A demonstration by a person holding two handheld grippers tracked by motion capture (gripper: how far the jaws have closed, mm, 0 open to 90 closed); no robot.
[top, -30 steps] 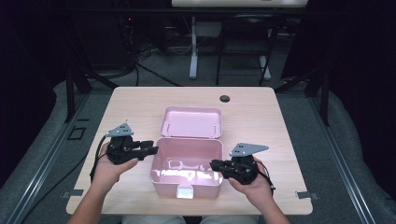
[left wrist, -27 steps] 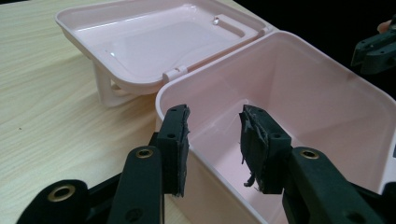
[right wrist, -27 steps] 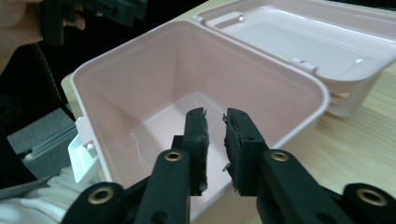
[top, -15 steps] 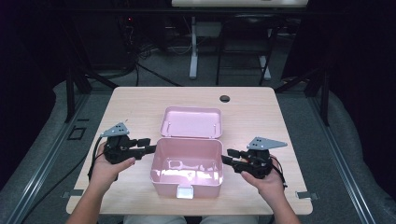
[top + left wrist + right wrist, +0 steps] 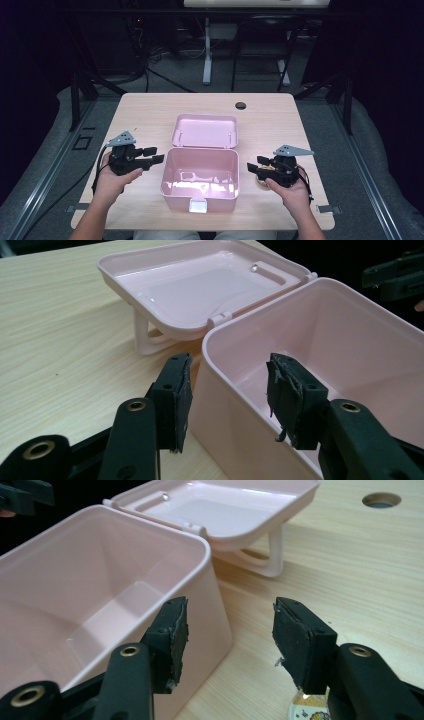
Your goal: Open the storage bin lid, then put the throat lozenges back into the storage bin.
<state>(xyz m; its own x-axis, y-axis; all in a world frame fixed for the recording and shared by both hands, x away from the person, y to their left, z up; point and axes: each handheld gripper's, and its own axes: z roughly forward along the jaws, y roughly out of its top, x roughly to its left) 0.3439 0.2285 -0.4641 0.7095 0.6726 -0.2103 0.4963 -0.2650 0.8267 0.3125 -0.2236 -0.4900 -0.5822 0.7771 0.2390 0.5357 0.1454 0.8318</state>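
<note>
- The left gripper [image 5: 150,156] was seen at about 9 o'clock of the pink box [image 5: 200,181], gripped by the left hand [image 5: 116,179]; its matte black jaws, faced with rough, frayed pads [image 5: 181,395], were spread wide apart and had just been opening.
- In the left gripper view, the box's near wall was seen between those jaws, with one pad outside it and one over the hollow; no pad was pressed on the wall.
- The box, of smooth glossy plastic with rounded corners, was set at the middle of the pale wood-grain table [image 5: 150,110], toward its 6 o'clock edge.
- The hinged lid [image 5: 205,131] was laid open at 12 o'clock of the box, its inside turned up, propped on a looped handle [image 5: 265,560].
- The right gripper [image 5: 256,170], held by the right hand [image 5: 292,192], was seen at 3 o'clock of the box; its jaws stood apart, nothing between them, and had just been opening.
- A second earlier, the right gripper had been at the box's right wall; by now it had been drawn off toward 3 o'clock, a strip of table left between.
- The left gripper had been moved little.
- A small round thing [image 5: 307,711] under the right gripper was cut off by the frame's edge and could not be identified.
- A dark round hole [image 5: 241,105] was seen at the table's 12 o'clock edge.
</note>
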